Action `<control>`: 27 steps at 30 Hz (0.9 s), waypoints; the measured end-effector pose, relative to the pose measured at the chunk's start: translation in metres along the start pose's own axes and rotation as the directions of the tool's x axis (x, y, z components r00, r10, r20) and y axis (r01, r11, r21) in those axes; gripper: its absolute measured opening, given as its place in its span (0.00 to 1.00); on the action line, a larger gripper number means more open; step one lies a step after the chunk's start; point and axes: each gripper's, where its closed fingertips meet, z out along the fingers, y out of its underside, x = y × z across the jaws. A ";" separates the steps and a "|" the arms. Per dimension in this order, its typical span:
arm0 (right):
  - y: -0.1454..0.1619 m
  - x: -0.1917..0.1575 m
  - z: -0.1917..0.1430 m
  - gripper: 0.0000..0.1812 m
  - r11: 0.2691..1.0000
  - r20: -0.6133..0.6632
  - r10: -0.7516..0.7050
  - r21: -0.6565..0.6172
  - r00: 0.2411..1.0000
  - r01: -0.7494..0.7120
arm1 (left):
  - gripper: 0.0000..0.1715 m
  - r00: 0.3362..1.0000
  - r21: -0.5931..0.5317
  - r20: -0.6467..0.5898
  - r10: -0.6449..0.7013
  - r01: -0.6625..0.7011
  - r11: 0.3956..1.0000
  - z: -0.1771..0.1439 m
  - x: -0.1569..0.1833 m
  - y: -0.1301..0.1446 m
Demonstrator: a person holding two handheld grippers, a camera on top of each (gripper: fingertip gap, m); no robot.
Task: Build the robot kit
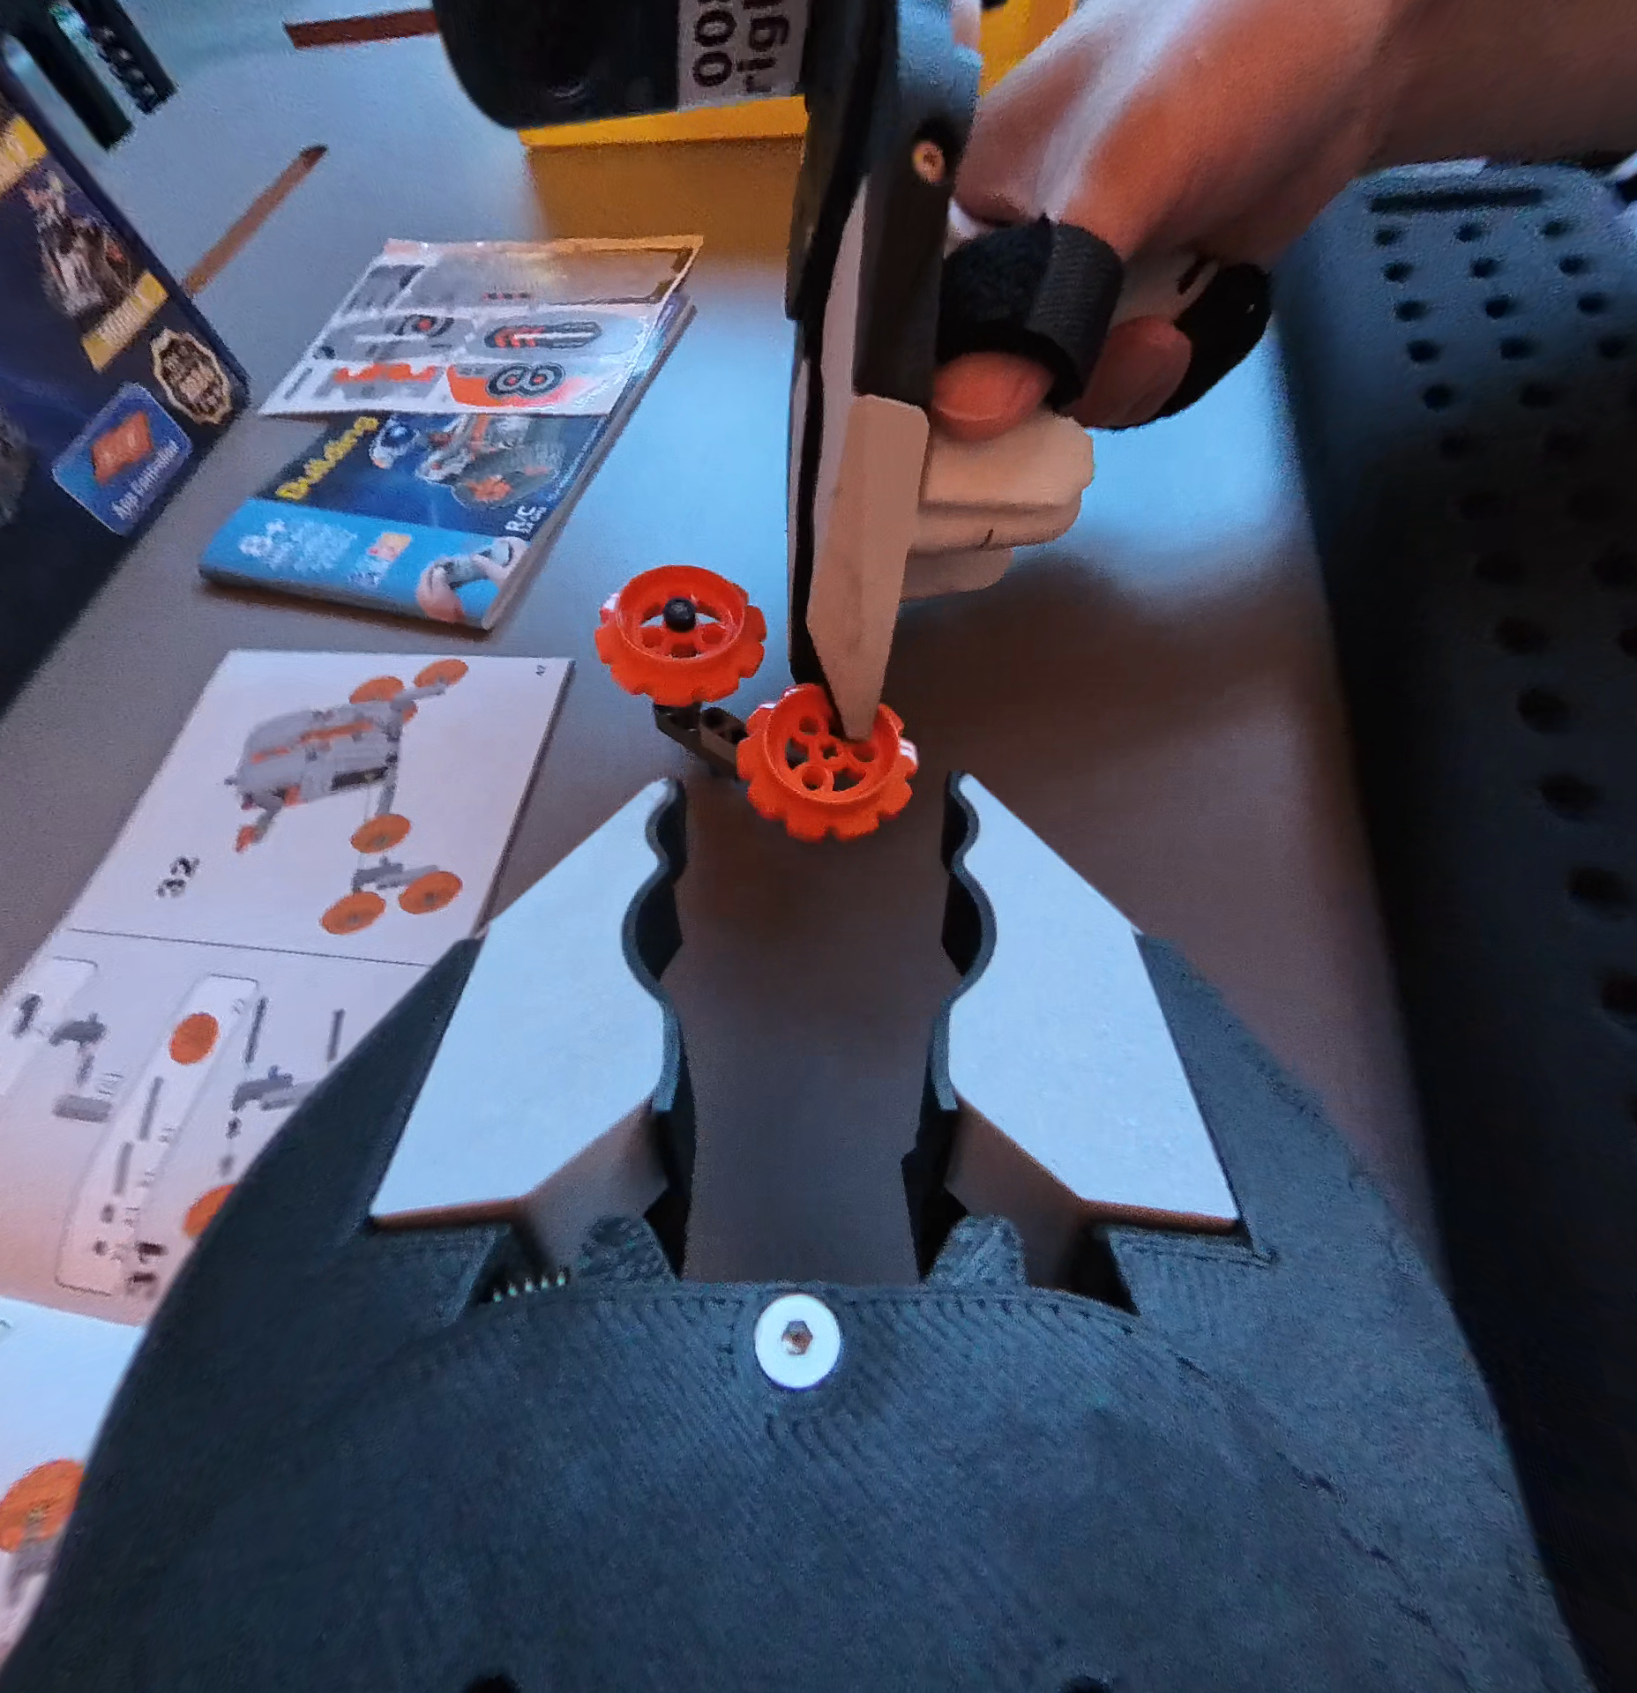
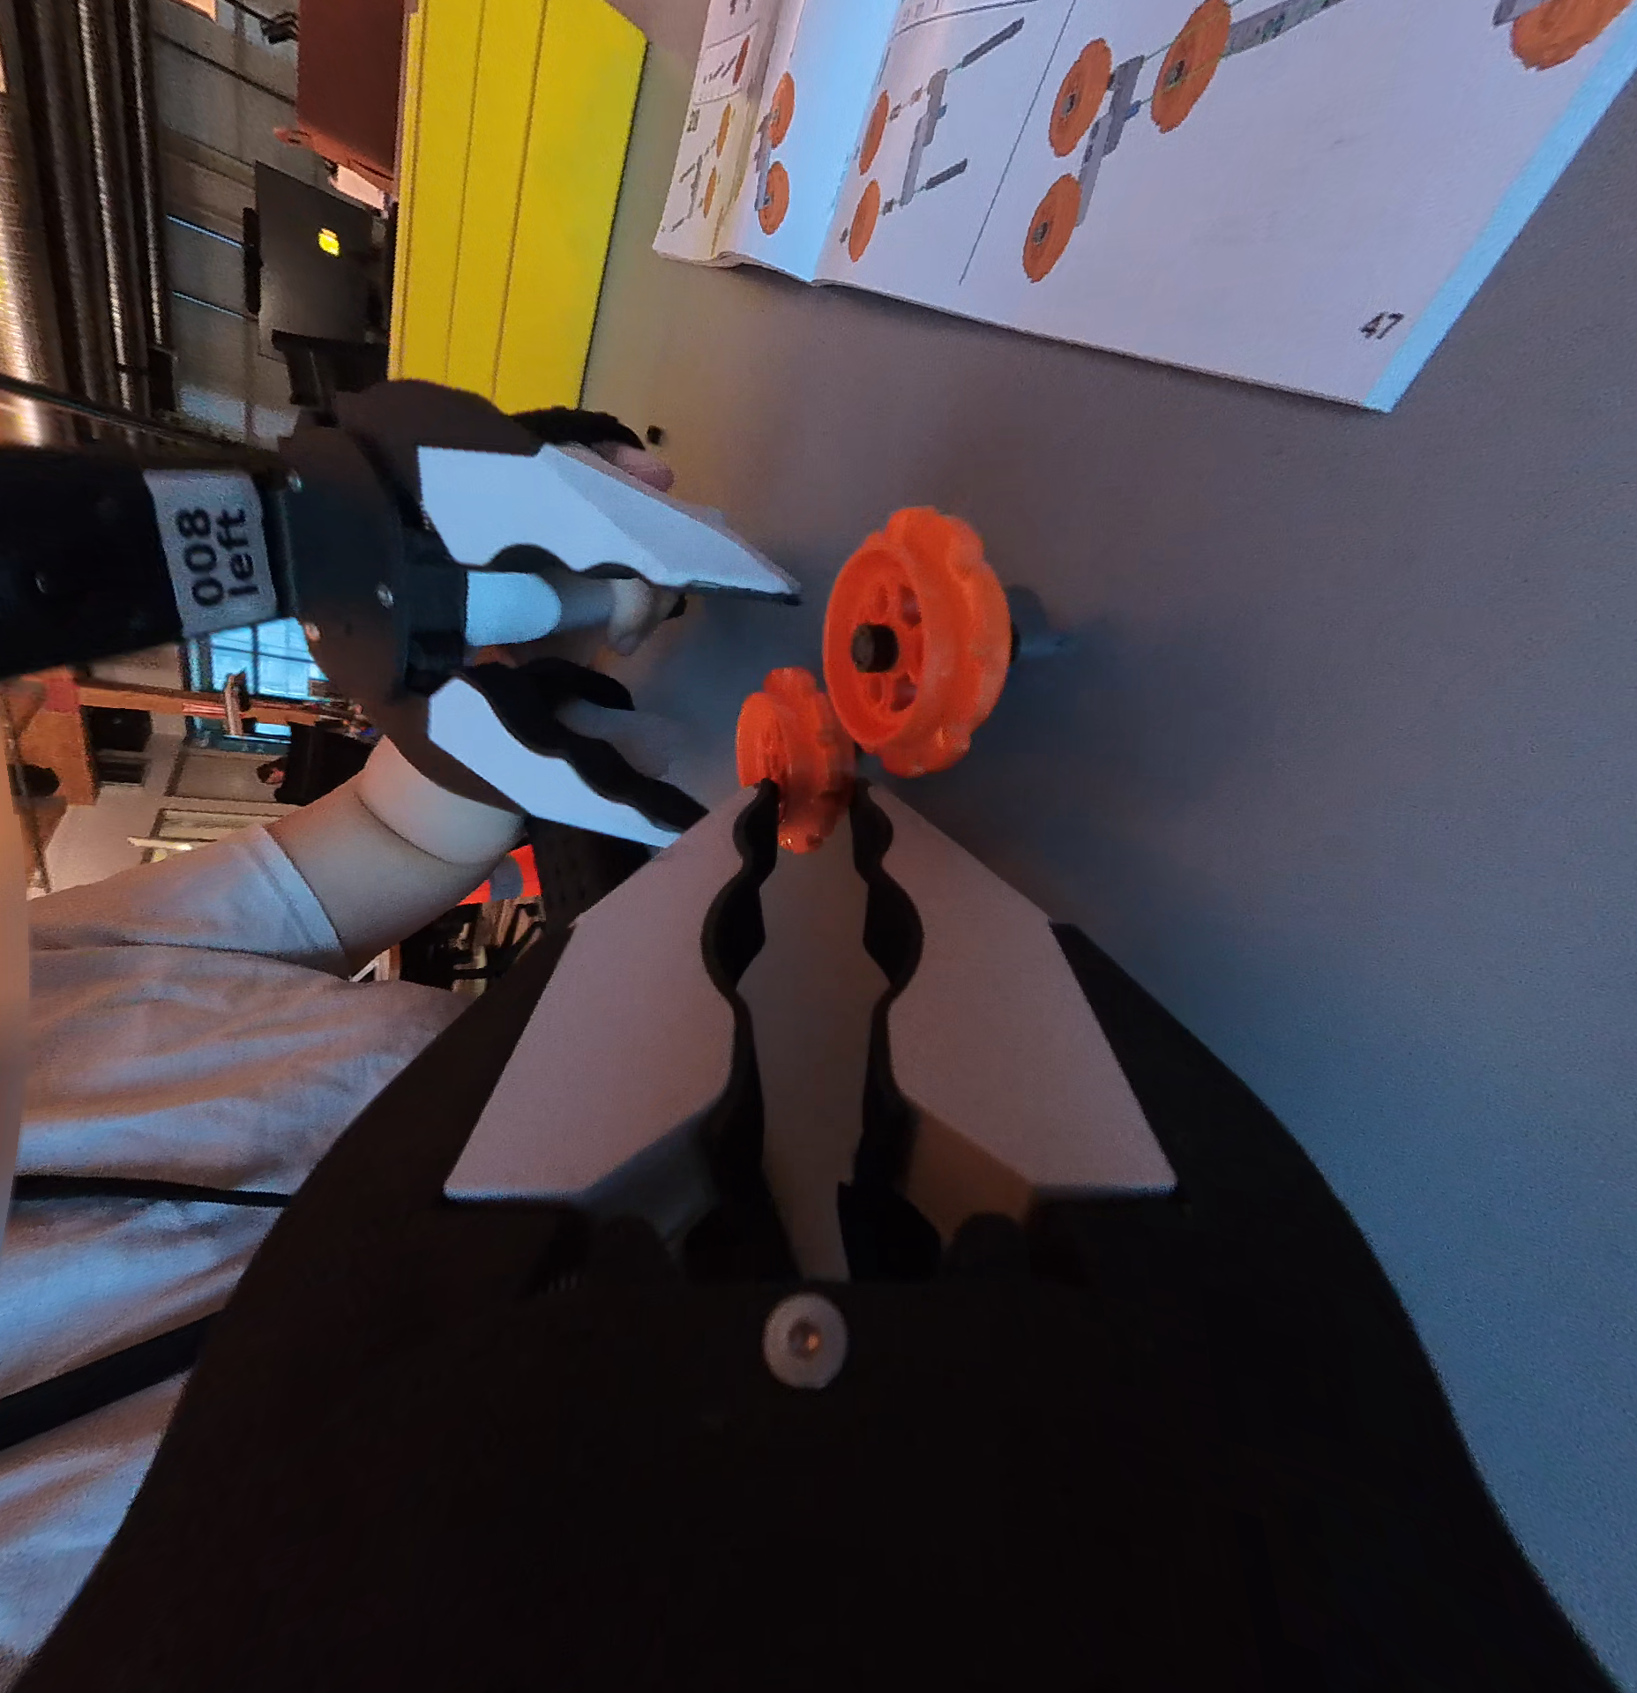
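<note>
Two orange toothed wheels joined by a short dark beam lie on the grey table. My right gripper is shut on the rim of the near wheel. In the left wrist view it comes down from above onto that wheel. The far wheel has a black pin in its hub and also shows in the right wrist view. My left gripper is open and empty, its tips just short of the near wheel, one on each side. It shows open in the right wrist view.
An open instruction booklet lies to the left and also shows in the right wrist view. Behind it lie a closed booklet with a sticker sheet and a dark box. A yellow box stands at the back. A dark perforated object is at the right. Only a small space, under 4 cm, lies between the two pairs of fingers.
</note>
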 end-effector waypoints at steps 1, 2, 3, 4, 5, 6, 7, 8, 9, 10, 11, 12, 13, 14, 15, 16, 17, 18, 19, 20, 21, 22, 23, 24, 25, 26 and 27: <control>-0.001 -0.001 0.000 0.08 1.000 0.008 0.003 0.002 1.000 -0.003 | 0.32 0.999 -0.013 0.013 0.038 -0.037 0.999 0.003 0.000 0.001; -0.001 -0.001 0.000 0.08 1.000 0.009 0.000 0.003 1.000 0.000 | 0.32 0.998 -0.028 0.017 0.068 -0.068 0.997 0.005 0.002 0.002; -0.002 -0.001 -0.001 0.08 1.000 0.003 -0.008 0.004 1.000 0.008 | 0.30 0.996 -0.037 0.030 0.082 -0.081 0.996 0.008 0.001 0.002; -0.003 0.001 -0.002 0.08 1.000 -0.010 -0.017 0.007 1.000 0.017 | 0.26 0.995 -0.039 0.049 0.087 -0.085 0.996 0.010 -0.001 0.002; -0.004 0.002 -0.003 0.08 1.000 -0.021 -0.029 0.013 0.999 0.029 | 0.23 0.994 -0.031 0.062 0.088 -0.086 0.996 0.011 -0.002 0.001; -0.005 0.002 -0.005 0.08 0.999 -0.027 -0.036 0.014 0.999 0.036 | 0.22 0.995 -0.017 0.063 0.083 -0.082 0.997 0.011 -0.002 -0.002; -0.005 0.001 -0.005 0.08 0.999 -0.025 -0.043 0.014 0.999 0.043 | 0.22 0.995 -0.013 0.060 0.075 -0.074 0.997 0.010 -0.002 -0.002; -0.006 0.001 -0.005 0.08 0.999 -0.026 -0.047 0.016 0.999 0.048 | 0.22 0.996 -0.010 0.058 0.067 -0.067 0.998 0.010 -0.003 -0.003; -0.007 0.002 -0.005 0.08 0.998 -0.032 -0.051 0.024 0.998 0.052 | 0.22 0.996 -0.010 0.064 0.062 -0.061 0.998 0.010 -0.004 -0.003; -0.008 0.001 -0.005 0.08 0.998 -0.031 -0.051 0.031 0.998 0.052 | 0.25 0.996 -0.016 0.075 0.058 -0.057 0.998 0.011 -0.005 -0.002; -0.008 0.000 -0.004 0.08 0.999 -0.023 -0.044 0.026 0.999 0.045 | 0.30 0.995 -0.029 0.087 0.055 -0.053 0.998 0.012 -0.006 0.000; -0.009 -0.002 -0.003 0.08 0.999 -0.013 -0.038 0.027 0.999 0.039 | 0.30 0.994 -0.036 0.098 0.057 -0.054 0.998 0.012 -0.007 0.000; -0.010 -0.003 -0.002 0.08 0.999 -0.010 -0.036 0.031 0.999 0.036 | 0.30 0.992 -0.034 0.108 0.061 -0.058 0.998 0.013 -0.007 -0.001; -0.011 -0.004 0.000 0.08 0.999 -0.007 -0.037 0.032 0.999 0.038 | 0.29 0.991 -0.036 0.120 0.063 -0.059 0.998 0.014 -0.009 -0.001; -0.011 -0.004 0.001 0.08 0.999 -0.013 -0.040 0.027 0.999 0.040 | 0.24 0.991 -0.043 0.119 0.065 -0.060 0.997 0.014 -0.008 0.000; -0.010 -0.002 0.002 0.09 0.998 -0.029 -0.055 0.017 0.998 0.056 | 0.24 0.991 -0.051 0.118 0.064 -0.058 0.997 0.015 -0.009 0.002; -0.009 -0.001 0.003 0.09 0.997 -0.040 -0.076 0.004 0.996 0.076 | 0.24 0.992 -0.057 0.115 0.051 -0.044 0.997 0.016 -0.010 0.005; -0.008 -0.002 0.003 0.11 0.995 -0.038 -0.099 0.000 0.994 0.099 | 0.24 0.994 -0.062 0.104 0.019 -0.013 0.998 0.016 -0.011 0.008; -0.009 -0.005 0.001 0.13 0.992 -0.022 -0.124 0.013 0.992 0.124 | 0.24 0.996 -0.062 0.090 -0.025 0.030 0.998 0.014 -0.013 0.010; -0.010 -0.010 -0.001 0.14 0.988 0.005 -0.149 0.037 0.989 0.149 | 0.24 0.994 -0.043 0.078 -0.074 0.078 0.996 0.011 -0.015 0.009; -0.012 -0.014 -0.004 0.15 0.983 0.029 -0.171 0.070 0.985 0.169 | 0.24 0.988 -0.014 0.068 -0.136 0.137 0.991 0.007 -0.019 0.007; -0.013 -0.019 -0.007 0.15 0.976 0.052 -0.199 0.106 0.979 0.193 | 0.24 0.976 0.008 0.047 -0.214 0.213 0.977 0.002 -0.023 0.007; -0.014 -0.025 -0.011 0.15 0.959 0.070 -0.254 0.149 0.965 0.241 | 0.24 0.953 0.022 0.007 -0.303 0.303 0.953 -0.003 -0.025 0.007; -0.017 -0.029 -0.014 0.16 0.923 0.040 -0.340 0.204 0.940 0.326 | 0.24 0.917 0.032 -0.040 -0.398 0.399 0.916 -0.007 -0.026 0.008; -0.020 -0.032 -0.015 0.17 0.864 -0.030 -0.445 0.249 0.895 0.438 | 0.23 0.868 0.032 -0.079 -0.491 0.494 0.869 -0.010 -0.029 0.010; -0.020 -0.036 -0.015 0.18 0.783 -0.112 -0.551 0.271 0.827 0.559 | 0.23 0.814 0.040 -0.124 -0.568 0.576 0.817 -0.014 -0.031 0.010; -0.020 -0.041 -0.012 0.20 0.683 -0.208 -0.650 0.262 0.731 0.682 | 0.23 0.756 0.050 -0.182 -0.628 0.645 0.762 -0.018 -0.033 0.008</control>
